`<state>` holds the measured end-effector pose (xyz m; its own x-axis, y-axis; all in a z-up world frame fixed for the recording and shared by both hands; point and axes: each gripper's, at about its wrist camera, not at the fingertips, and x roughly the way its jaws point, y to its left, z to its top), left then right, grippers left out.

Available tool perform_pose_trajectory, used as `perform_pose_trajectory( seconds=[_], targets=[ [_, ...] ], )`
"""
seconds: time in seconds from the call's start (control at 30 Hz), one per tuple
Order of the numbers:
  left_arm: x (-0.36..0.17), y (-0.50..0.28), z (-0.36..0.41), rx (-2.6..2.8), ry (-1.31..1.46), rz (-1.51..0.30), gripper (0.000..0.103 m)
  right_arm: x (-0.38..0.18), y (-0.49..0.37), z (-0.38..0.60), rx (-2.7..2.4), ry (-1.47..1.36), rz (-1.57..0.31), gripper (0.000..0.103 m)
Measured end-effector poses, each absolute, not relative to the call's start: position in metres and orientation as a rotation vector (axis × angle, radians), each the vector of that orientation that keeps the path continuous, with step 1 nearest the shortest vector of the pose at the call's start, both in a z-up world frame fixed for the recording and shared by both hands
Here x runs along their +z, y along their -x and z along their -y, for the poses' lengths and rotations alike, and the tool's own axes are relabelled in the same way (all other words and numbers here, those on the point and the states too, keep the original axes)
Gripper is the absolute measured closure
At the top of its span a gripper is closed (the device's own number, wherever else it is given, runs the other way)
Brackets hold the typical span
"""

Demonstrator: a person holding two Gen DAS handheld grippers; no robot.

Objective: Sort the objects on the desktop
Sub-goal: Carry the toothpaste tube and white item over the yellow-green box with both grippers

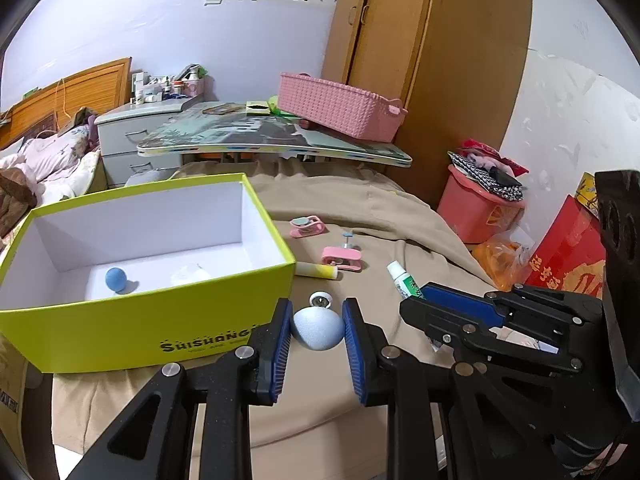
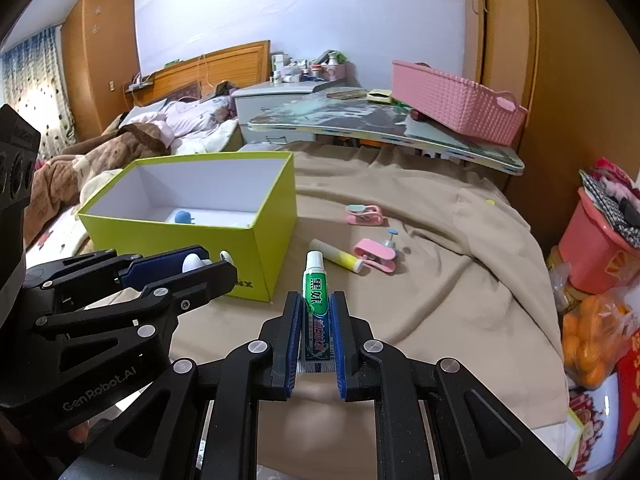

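In the left wrist view, the left claw [image 1: 316,332] gripped a pale blue fabric-covered ball [image 1: 318,327] just beside the open lime-green cardboard box [image 1: 160,320] on the beige-cloth-covered desk [image 1: 400,216]. In the right wrist view, the right claw [image 2: 316,320] was clamped on a small green-and-white toothpaste tube [image 2: 316,304], near that box.

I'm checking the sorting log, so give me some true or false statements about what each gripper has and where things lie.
1. The left gripper has its jaws around a pale blue ball. True.
2. The right gripper is empty. False: it grips a toothpaste tube.
3. The green box holds a small blue ball. True.
4. Both pink clips lie inside the box. False: they lie on the beige cloth.
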<state>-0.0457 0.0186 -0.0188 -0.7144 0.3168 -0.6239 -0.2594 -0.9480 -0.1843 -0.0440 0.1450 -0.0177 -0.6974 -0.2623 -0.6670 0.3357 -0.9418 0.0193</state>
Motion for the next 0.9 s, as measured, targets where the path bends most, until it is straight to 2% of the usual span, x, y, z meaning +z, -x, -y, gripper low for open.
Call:
perform_pose_trajectory(
  seconds=[0.9],
  targets=[
    [-0.015, 0.043, 0.018, 2.723, 0.980, 0.174, 0.076, -0.011, 0.044, -0.104, -2.552, -0.974, -0.223, 0.088]
  ],
)
